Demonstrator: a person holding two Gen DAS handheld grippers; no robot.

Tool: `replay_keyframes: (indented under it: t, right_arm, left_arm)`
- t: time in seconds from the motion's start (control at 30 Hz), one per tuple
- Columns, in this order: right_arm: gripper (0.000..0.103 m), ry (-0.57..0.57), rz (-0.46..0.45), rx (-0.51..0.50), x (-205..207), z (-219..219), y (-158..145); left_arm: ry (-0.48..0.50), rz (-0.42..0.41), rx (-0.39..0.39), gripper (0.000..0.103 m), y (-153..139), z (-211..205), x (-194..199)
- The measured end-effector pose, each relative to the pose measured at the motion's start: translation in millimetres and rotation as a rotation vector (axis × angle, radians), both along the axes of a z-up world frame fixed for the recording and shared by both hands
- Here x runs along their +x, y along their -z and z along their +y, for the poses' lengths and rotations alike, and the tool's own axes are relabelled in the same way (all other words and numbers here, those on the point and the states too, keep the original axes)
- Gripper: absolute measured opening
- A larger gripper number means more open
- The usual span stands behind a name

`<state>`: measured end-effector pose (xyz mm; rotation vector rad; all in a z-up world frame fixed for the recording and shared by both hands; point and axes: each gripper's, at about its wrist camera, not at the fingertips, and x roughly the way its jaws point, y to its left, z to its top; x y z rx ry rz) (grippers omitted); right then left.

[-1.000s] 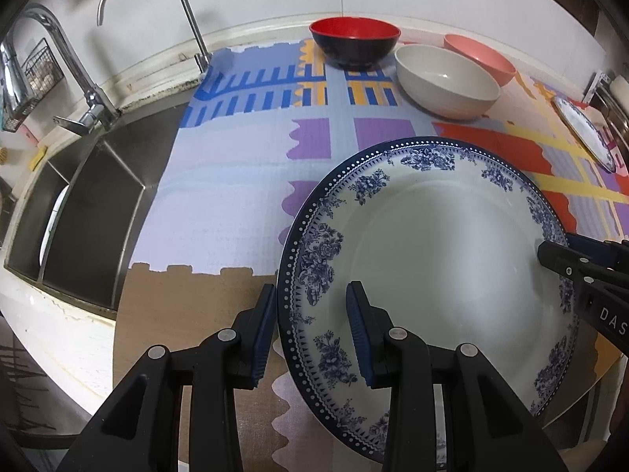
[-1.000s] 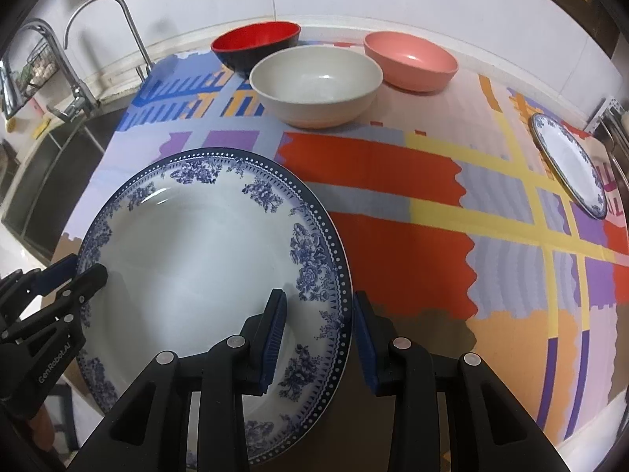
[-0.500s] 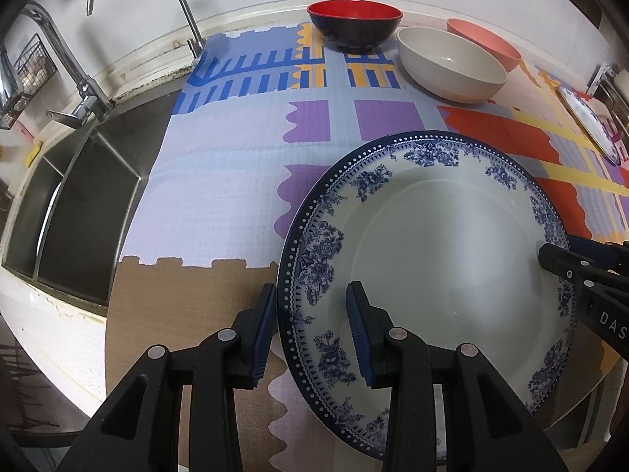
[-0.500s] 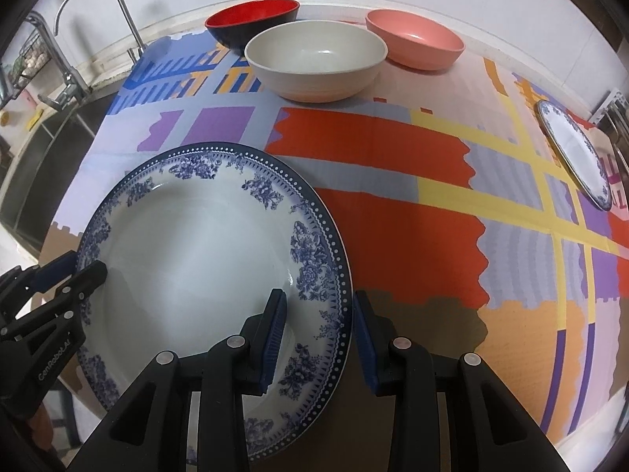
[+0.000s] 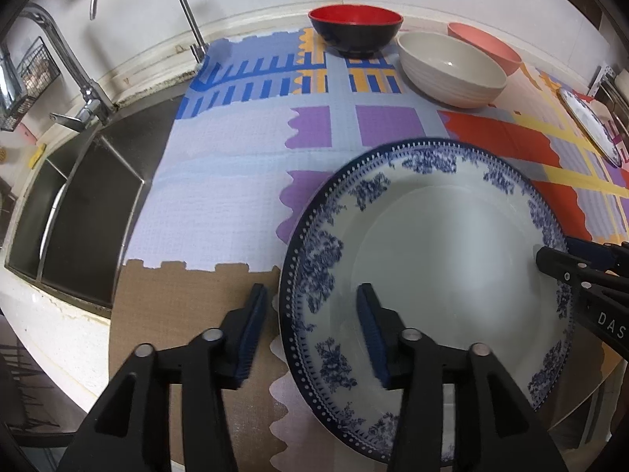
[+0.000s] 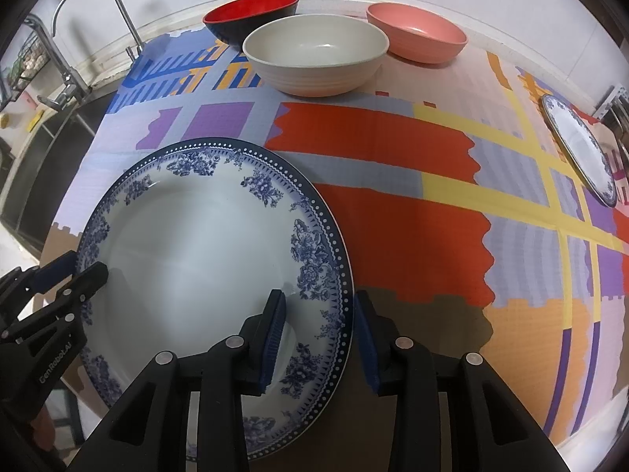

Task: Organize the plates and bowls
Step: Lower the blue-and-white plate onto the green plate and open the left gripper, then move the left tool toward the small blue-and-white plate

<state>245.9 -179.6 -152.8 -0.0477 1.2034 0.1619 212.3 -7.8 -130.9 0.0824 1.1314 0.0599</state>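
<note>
A large blue-and-white floral plate [image 5: 452,255] [image 6: 196,244] lies low over the colourful mat [image 5: 236,196], near the counter's front edge. My left gripper [image 5: 310,334] straddles the plate's left rim; its jaws are opening, and the outer pad stands clear of the rim. My right gripper [image 6: 318,338] is shut on the opposite rim, one pad on the plate's face and one at its edge. Each gripper shows in the other's view, at the plate's far side. At the back stand a red-and-black bowl [image 5: 355,27], a cream bowl [image 5: 452,67] and a pink bowl [image 6: 416,31].
A smaller blue-rimmed plate [image 6: 578,145] lies at the mat's right edge, next to a metal rack. A steel sink [image 5: 90,204] with a tall faucet [image 5: 184,8] borders the mat on the left. The counter's front edge runs just below the plate.
My left gripper's jaws have spread wider and its outer pad has come off the plate's rim. The right gripper's grip looks the same, and the plate has hardly moved.
</note>
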Motion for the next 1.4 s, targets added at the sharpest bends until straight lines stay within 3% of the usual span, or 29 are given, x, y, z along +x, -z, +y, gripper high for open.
replay_keyframes:
  t: [0.53, 0.77, 0.97, 1.4]
  right_arm:
    - [0.055, 0.018, -0.123, 0.04, -1.4, -23.6, -32.5]
    - [0.055, 0.087, -0.178, 0.027, 2.7, -62.8, -49.8]
    - [0.062, 0.169, -0.227, 0.002, 9.4, -109.2, -63.9]
    - [0.062, 0.364, -0.287, -0.027, 28.4, -220.1, -78.5]
  left_arm:
    - [0.082, -0.119, -0.013, 0.078, -43.6, -31.1, 10.1]
    - [0.189, -0.158, -0.049, 0.08, -66.0, -74.1, 30.1]
    - [0.28, -0.198, -0.055, 0.082, -79.9, -120.9, 50.9]
    - [0.423, -0.282, -0.05, 0.082, -106.9, -226.3, 94.0]
